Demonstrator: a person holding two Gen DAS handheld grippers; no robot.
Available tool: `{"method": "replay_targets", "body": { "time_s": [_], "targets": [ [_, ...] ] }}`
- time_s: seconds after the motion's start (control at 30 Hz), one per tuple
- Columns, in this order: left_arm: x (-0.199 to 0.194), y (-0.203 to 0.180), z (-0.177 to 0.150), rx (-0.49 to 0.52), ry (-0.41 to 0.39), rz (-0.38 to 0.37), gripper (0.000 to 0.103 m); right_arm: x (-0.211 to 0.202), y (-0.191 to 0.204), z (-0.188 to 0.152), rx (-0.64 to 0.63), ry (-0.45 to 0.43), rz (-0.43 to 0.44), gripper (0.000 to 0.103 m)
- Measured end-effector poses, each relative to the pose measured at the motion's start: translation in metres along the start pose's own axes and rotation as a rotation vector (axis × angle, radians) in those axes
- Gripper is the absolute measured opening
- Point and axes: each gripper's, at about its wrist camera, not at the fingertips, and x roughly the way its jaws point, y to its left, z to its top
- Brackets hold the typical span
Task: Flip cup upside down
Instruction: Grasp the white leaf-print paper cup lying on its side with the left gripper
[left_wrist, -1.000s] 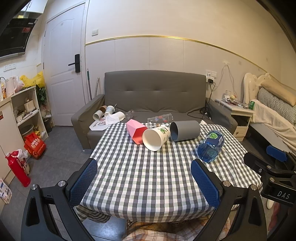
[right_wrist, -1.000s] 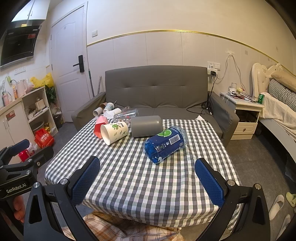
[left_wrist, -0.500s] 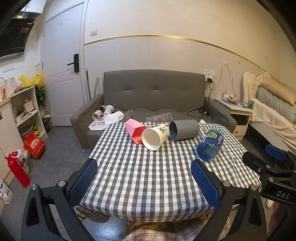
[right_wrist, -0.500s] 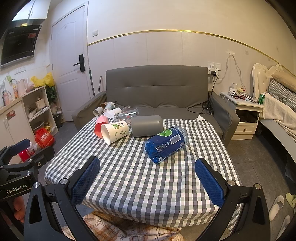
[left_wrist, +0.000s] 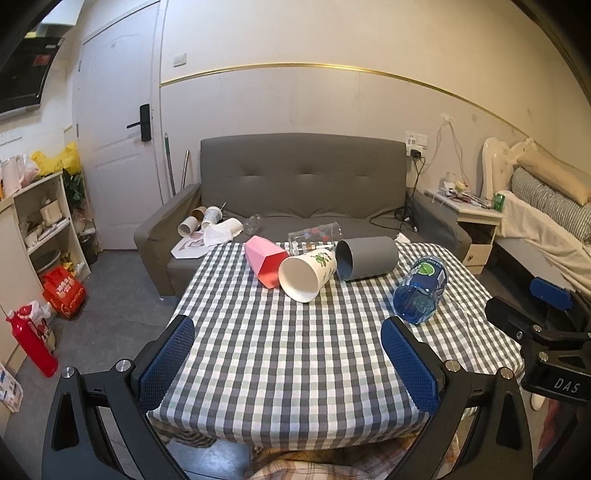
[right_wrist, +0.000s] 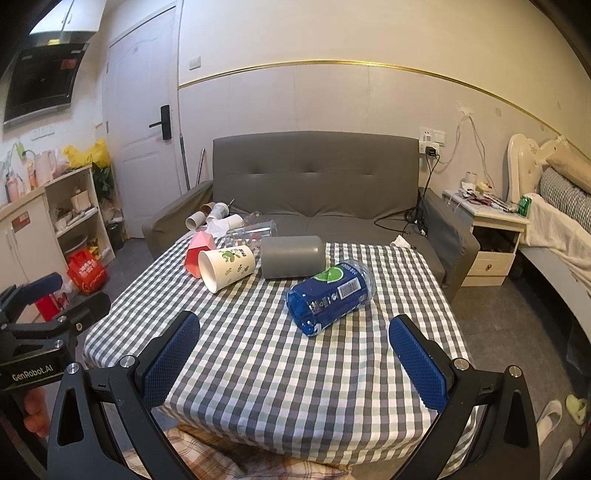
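Observation:
Several cups lie on their sides at the far part of the checked table (left_wrist: 295, 362): a pink faceted cup (left_wrist: 264, 264), a white paper cup with green print (left_wrist: 308, 271), a grey cup (left_wrist: 365, 257), a clear glass cup (left_wrist: 314, 236) behind them, and a blue plastic cup (left_wrist: 421, 290) nearer on the right. In the right wrist view they show as pink (right_wrist: 199, 251), white (right_wrist: 227, 267), grey (right_wrist: 291, 256), clear (right_wrist: 253, 230) and blue (right_wrist: 330, 297). My left gripper (left_wrist: 288, 365) is open and empty above the near table edge. My right gripper (right_wrist: 295, 362) is open and empty, just short of the blue cup.
A grey sofa (left_wrist: 303, 184) with paper cups and papers on its seat stands behind the table. A shelf unit (left_wrist: 40, 221) is at left, a nightstand (left_wrist: 476, 221) and bed at right. Each gripper shows at the edge of the other's view.
Both views have shifted very slightly; the cups have not moved and both grippers stay open.

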Motion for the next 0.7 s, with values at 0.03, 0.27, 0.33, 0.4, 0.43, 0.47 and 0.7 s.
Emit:
{"method": "replay_targets", "body": {
  "time_s": [0.03, 0.27, 0.33, 0.4, 0.43, 0.47, 0.7],
  "targets": [
    [0.003, -0.001, 0.003, 0.005, 0.001, -0.010, 0.103, 0.002, 0.000, 0.001, -0.007, -0.001, -0.002, 0.103],
    [0.052, -0.017, 0.024, 0.128, 0.083, -0.090, 0.103, 0.029, -0.008, 0.015, -0.036, 0.037, 0.002, 0.103],
    [0.069, -0.023, 0.032, 0.178, 0.099, -0.109, 0.103, 0.039, -0.015, 0.018, -0.032, 0.051, 0.003, 0.103],
    [0.092, -0.029, 0.038, 0.224, 0.127, -0.129, 0.103, 0.050, -0.021, 0.020, -0.026, 0.069, 0.008, 0.103],
    [0.103, -0.030, 0.041, 0.243, 0.138, -0.130, 0.103, 0.056, -0.025, 0.021, -0.024, 0.074, 0.005, 0.103],
    [0.118, -0.031, 0.044, 0.268, 0.148, -0.126, 0.103, 0.061, -0.027, 0.022, -0.022, 0.078, 0.003, 0.103],
    [0.182, -0.028, 0.065, 0.311, 0.177, -0.138, 0.103, 0.105, -0.038, 0.023, -0.018, 0.124, -0.005, 0.103]
  ]
}}
